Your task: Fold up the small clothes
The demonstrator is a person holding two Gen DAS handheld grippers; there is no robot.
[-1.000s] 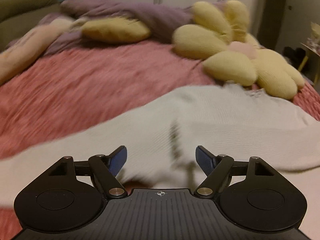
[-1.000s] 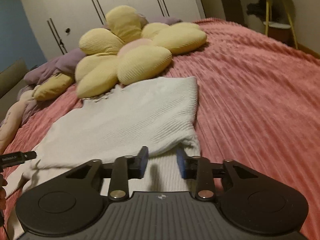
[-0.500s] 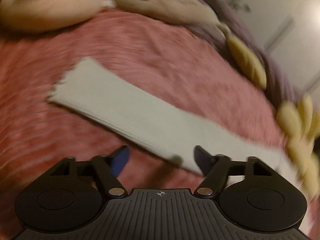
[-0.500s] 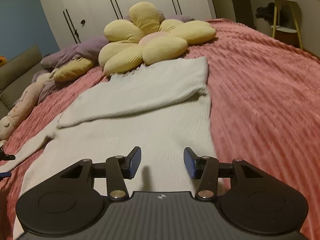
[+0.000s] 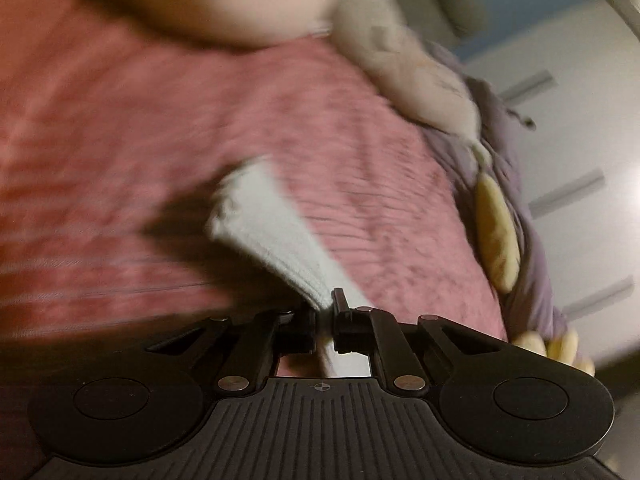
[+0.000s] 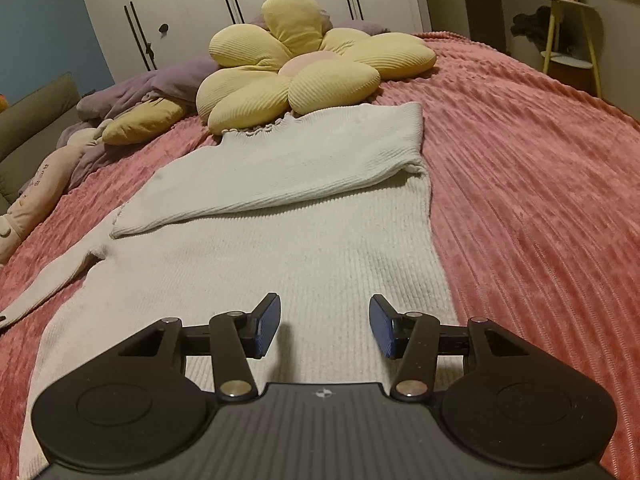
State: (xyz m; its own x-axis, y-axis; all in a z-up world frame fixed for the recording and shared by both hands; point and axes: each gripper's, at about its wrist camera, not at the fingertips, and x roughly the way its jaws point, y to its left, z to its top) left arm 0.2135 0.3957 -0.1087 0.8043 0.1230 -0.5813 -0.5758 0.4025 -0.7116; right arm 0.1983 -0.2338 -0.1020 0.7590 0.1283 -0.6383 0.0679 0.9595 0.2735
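Note:
A white ribbed sweater (image 6: 280, 240) lies flat on the pink bedspread (image 6: 540, 200). Its right sleeve (image 6: 288, 164) is folded across the chest. Its left sleeve (image 6: 52, 280) stretches out to the left. My left gripper (image 5: 325, 312) is shut on that left sleeve (image 5: 272, 232) near the cuff, and the cuff end sticks out past the fingers above the bedspread (image 5: 160, 120). The left view is blurred. My right gripper (image 6: 325, 326) is open and empty, hovering over the sweater's lower body near the hem.
A yellow flower-shaped pillow (image 6: 304, 64) lies just beyond the sweater's collar. A purple blanket (image 6: 160, 84), a small yellow cushion (image 6: 144, 120) and a beige plush toy (image 6: 40, 188) lie at the left. White wardrobe doors and a yellow side table (image 6: 568, 40) stand behind.
My left gripper swung left to the outstretched sleeve and closed on it near the cuff. My right gripper opened, let go of the folded sleeve and drew back toward the hem.

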